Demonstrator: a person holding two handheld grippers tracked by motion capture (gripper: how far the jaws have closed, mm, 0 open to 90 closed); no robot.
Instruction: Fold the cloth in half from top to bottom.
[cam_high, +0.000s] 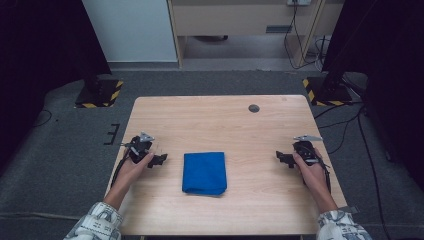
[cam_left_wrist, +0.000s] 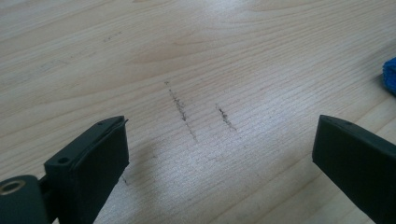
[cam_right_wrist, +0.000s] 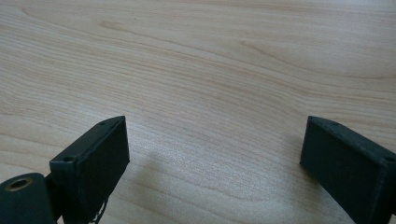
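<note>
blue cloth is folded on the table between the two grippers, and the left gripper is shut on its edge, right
Not quite. The blue cloth does lie folded on the table between the two grippers, but the left gripper is open over bare wood, apart from the cloth. The left gripper view shows this.
</note>
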